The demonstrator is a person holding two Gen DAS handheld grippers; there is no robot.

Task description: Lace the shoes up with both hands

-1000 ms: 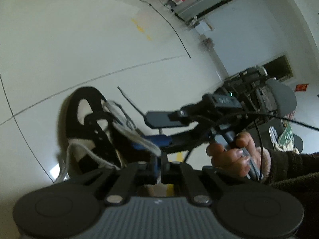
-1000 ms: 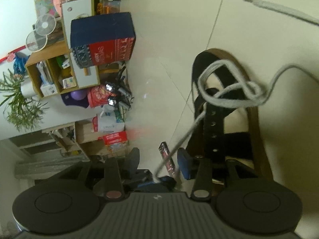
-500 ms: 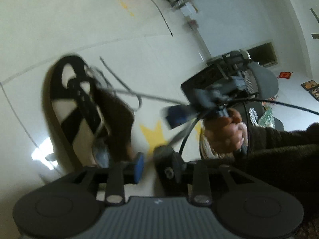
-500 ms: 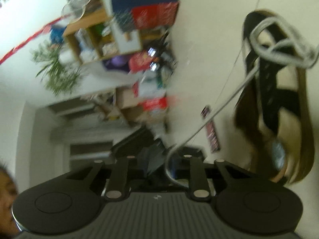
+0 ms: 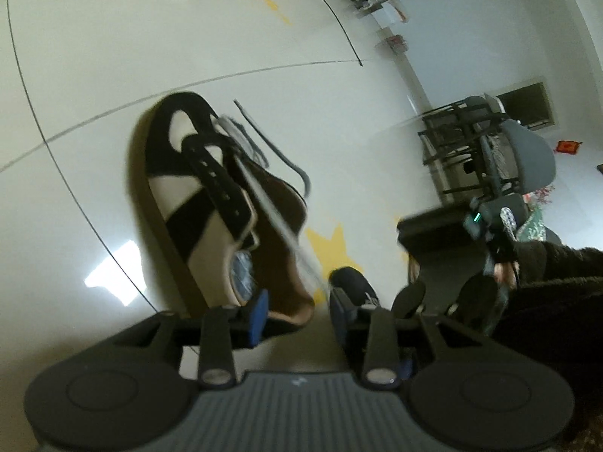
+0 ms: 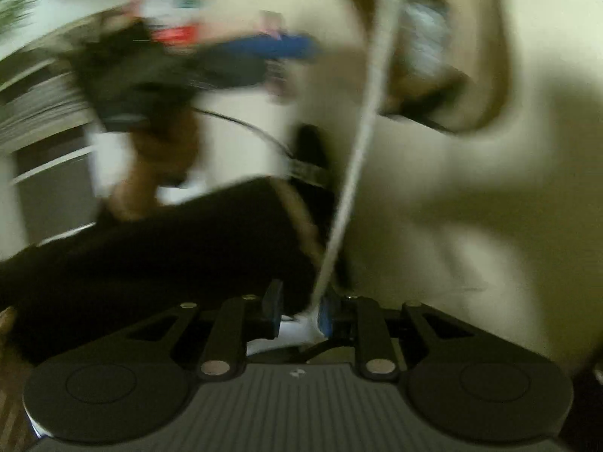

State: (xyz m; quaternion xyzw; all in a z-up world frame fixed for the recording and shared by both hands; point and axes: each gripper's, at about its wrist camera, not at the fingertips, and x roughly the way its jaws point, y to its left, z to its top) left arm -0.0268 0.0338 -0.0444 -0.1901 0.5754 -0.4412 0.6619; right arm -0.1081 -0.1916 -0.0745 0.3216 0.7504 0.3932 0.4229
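**Now: lace pulled taut off the shoe**

Up close, the left gripper (image 5: 296,310) has its jaws spreading with nothing pinched between them. The right gripper (image 6: 299,310), jaws partly apart, has the white lace (image 6: 354,173) lying against its right pad; whether it is pinched I cannot tell. The lace runs taut to the black-and-cream shoe (image 5: 211,203) on the pale tiled floor (image 5: 113,37). A yellow star sticker (image 5: 331,241) lies beside the heel. Beyond stand a grey chair (image 5: 527,154) and a dark sleeve (image 5: 557,263).
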